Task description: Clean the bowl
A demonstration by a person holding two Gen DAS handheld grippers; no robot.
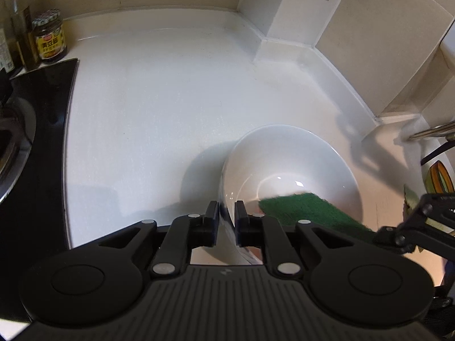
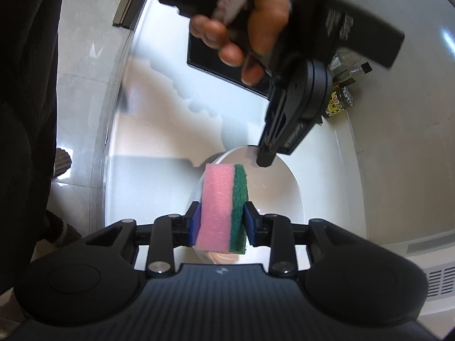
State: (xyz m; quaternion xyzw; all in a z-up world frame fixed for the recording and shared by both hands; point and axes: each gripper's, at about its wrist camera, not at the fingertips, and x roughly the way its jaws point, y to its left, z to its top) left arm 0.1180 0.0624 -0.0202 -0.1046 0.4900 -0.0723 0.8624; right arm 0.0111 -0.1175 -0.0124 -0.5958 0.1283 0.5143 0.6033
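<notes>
Counter (image 1: 159, 108), white and glossy, bears bowl (image 1: 287, 156) pinched by left tool (image 1: 227, 213); right tool (image 2: 220, 213) pinches sponge (image 2: 223, 204).

Bowl (image 1: 287, 164): glazed white ceramic by its look, smooth, glossy, with bright highlights inside. Sponge (image 2: 220, 207): pink foam, fine-pored and matt, backed by a green scouring layer, coarse and fibrous. Counter (image 1: 159, 93): white, smooth, semi-gloss, faintly reflective. Hob (image 1: 42, 99): black glass-like panel, highly glossy. Jar (image 1: 50, 38): clear glass, paper label, chequered lid. Left gripper (image 1: 227, 218) and right gripper (image 2: 220, 223): matt black plastic, bright metal pivot pins.
</notes>
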